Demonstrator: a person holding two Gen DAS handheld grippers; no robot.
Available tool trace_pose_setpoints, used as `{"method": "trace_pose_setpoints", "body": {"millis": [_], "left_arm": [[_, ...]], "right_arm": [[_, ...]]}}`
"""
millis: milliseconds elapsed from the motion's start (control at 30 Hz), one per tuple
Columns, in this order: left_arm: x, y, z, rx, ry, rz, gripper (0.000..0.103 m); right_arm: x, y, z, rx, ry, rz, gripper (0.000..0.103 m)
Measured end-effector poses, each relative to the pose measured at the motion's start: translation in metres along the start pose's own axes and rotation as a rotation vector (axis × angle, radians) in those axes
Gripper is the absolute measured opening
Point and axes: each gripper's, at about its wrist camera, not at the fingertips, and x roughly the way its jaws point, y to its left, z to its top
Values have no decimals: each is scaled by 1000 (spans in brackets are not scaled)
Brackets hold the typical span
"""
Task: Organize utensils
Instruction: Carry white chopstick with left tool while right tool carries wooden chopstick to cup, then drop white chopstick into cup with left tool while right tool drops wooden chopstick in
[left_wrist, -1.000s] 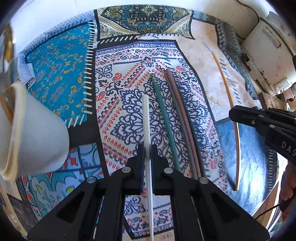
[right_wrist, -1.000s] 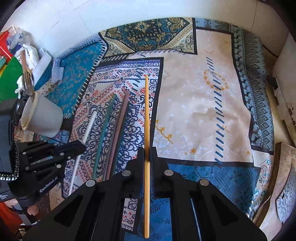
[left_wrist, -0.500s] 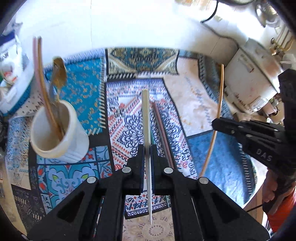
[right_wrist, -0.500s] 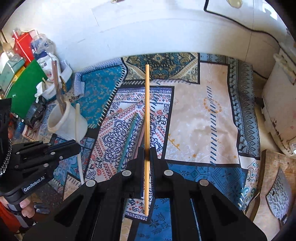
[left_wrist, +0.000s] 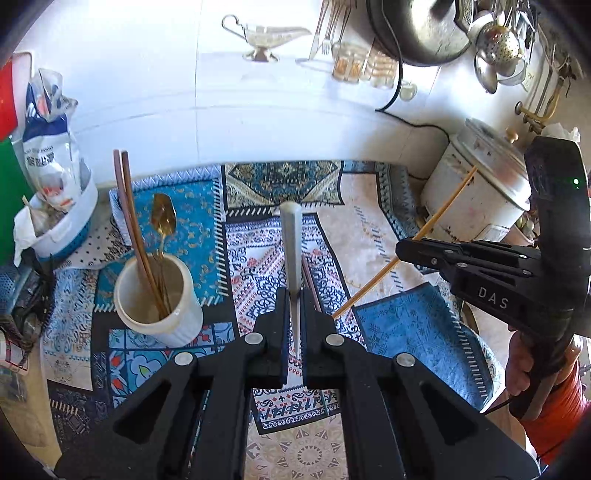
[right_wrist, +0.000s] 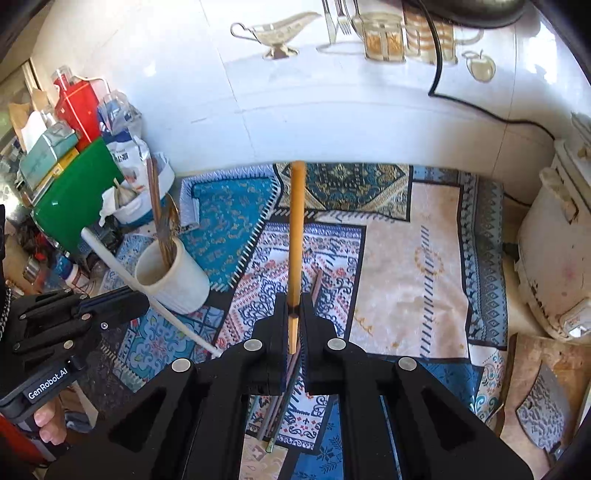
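Left wrist view: mid-carry, one stick per hand. Left gripper (left_wrist: 294, 295) clenched on a white chopstick (left_wrist: 291, 243), lifted clear of the patterned cloth (left_wrist: 399, 325) and pointing away toward 12 o'clock, tip over the cloth's far edge. White cup (left_wrist: 157, 299) at 9 o'clock of the fingers, near but apart, already holding two brown chopsticks (left_wrist: 127, 206) and a gold spoon (left_wrist: 163, 218). One dark chopstick (left_wrist: 310, 280) left on the cloth just right of the fingers. Right gripper (left_wrist: 406, 248) at 3 o'clock, gripping a tan chopstick (left_wrist: 436, 221) angled up toward 1 o'clock, a hand (left_wrist: 521, 365) wrapped round the handle. Gripper pitched steeply downward, no sideways tilt visible.

Next move, as judged: swing left over the cup's mouth, tip the stick closer to upright, lower the tip inside beside the brown pair, then release. Narrow mouth, already crowded, so careful aim needed.

Right wrist view: right gripper (right_wrist: 294, 301) shut on the tan chopstick (right_wrist: 296, 229), held near its lower end, shaft running toward 12 o'clock, off the cloth (right_wrist: 406, 266). Cup (right_wrist: 173, 275) at 9 o'clock, well left. Left gripper (right_wrist: 142, 301) at 8 o'clock, white chopstick (right_wrist: 122, 266) slanting past the cup's near side. Remaining chopsticks (right_wrist: 280, 410) on the cloth beneath the fingers. Likely same delivery for this one: across to the cup, after or beside the left.
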Motion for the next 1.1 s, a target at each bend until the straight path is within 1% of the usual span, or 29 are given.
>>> {"method": "trace_pose_setpoints", "body": {"millis": [267, 633, 867, 1000, 1100], "left_arm": [[-36, 12, 15, -25, -103, 16, 3], [-90, 49, 36, -53, -231, 90, 3], [-113, 75, 42, -74, -276, 125, 3], [-118, 90, 44, -88, -283, 142, 3], [-115, 103, 43, -101, -275, 148, 3]], "right_arm": [[-19, 22, 22, -52, -70, 28, 5], [-35, 73, 55, -136, -157, 101, 5], [-30, 109, 68, -177, -174, 160, 5], [-22, 126, 72, -192, -167, 181, 5], [-11, 137, 75, -198, -152, 192, 5]]}}
